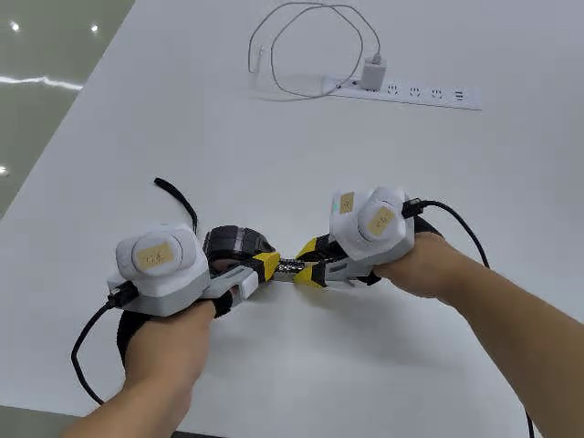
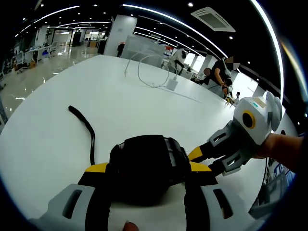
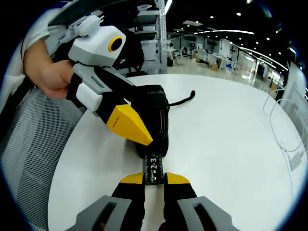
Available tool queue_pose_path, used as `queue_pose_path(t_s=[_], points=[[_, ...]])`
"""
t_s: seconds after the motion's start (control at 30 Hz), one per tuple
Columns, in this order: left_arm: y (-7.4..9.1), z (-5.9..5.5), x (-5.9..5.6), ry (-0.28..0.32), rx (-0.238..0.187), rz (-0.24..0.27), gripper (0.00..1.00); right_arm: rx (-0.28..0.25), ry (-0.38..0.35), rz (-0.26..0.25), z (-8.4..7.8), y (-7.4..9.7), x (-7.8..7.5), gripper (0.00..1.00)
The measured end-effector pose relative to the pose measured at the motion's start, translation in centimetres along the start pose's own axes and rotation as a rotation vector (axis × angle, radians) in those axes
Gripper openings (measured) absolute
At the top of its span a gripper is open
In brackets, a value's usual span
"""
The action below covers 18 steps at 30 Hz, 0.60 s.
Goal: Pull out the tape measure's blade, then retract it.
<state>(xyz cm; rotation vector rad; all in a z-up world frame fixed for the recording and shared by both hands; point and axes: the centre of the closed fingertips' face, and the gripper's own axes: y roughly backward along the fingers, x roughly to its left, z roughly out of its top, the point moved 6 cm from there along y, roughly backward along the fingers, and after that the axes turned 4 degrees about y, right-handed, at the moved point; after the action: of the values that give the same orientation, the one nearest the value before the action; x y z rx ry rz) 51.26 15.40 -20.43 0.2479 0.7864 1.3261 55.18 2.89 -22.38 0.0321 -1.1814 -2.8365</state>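
So the left gripper (image 2: 148,169) has its fingers clenched round the chunky black plastic tape measure case (image 3: 153,108), down low at the white tabletop (image 1: 301,365) (touching or not, can't tell). The right gripper (image 3: 155,182) has its fingers pinched on the tip of the short dark white-numbered blade (image 3: 154,166) poking out of it. Pull looks barely started imo, so hold the case dead still and draw the right one straight back along the blade's line, no twisting, or it'll kink or slip the pinch.
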Motion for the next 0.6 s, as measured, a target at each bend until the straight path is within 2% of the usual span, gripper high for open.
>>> queue_pose_path(t_s=[0.6], points=[[0.0,0.0,0.1,0.005,-0.002,0.0,0.58,-0.033,0.001,0.003,1.2,-1.4,-0.1,0.1]])
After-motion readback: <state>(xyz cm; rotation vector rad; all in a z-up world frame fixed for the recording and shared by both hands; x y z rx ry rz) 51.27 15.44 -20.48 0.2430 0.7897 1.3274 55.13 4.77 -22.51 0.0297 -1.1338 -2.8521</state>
